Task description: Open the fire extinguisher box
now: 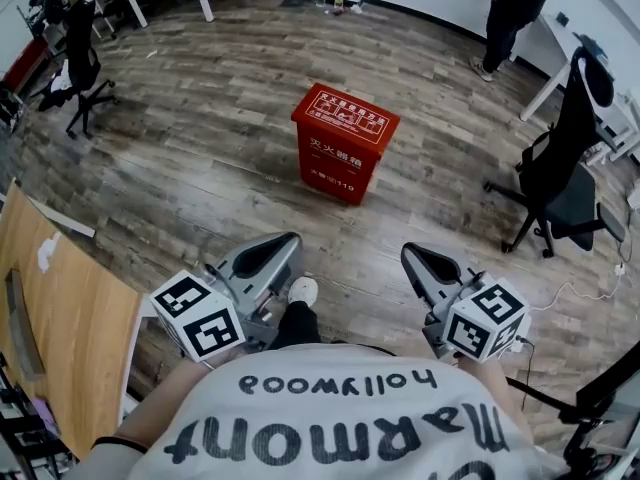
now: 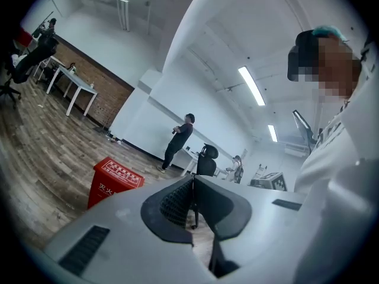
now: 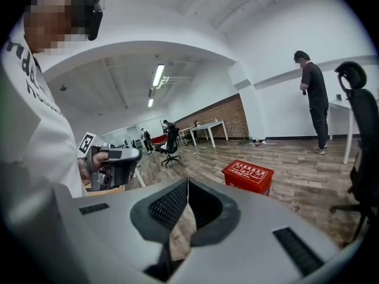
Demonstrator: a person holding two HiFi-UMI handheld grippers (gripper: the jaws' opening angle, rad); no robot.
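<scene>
Currently the box (image 1: 345, 143) stands on the wood floor (image 1: 200, 168) at twelve o'clock from the person, lid down, printed front towards them, well apart from both grippers. Task not yet begun on the box itself.

Left gripper (image 1: 292, 240): fingers (image 2: 174, 203) pressed together, nothing between them. Right gripper (image 1: 408, 252): fingers (image 3: 169, 206) likewise pressed together and empty. Both are held low in front of the body, the box showing beyond each in its own gripper view.

Surroundings: an office chair (image 1: 565, 168) at two o'clock, a bystander (image 1: 515, 8) at one o'clock beyond the box, a second chair (image 1: 85, 68) at ten o'clock, a counter (image 1: 60, 318) at eight o'clock, a cable (image 1: 575, 288) on the floor at four o'clock.

Risks noted, as judgement:
- Neither gripper can take a lid edge or latch until its fingers spread; arriving pressed together would only push the box.
- The box sits loose on smooth boards. A lift on the lid from one side, with no second gripper steadying the body, could slide or tip it.
- No latch or hinge line can be made out from here, so a pull on the wrong edge could strain the lid.
- The cable lies near the person's right side; a sidestep that way could snag a foot.
</scene>
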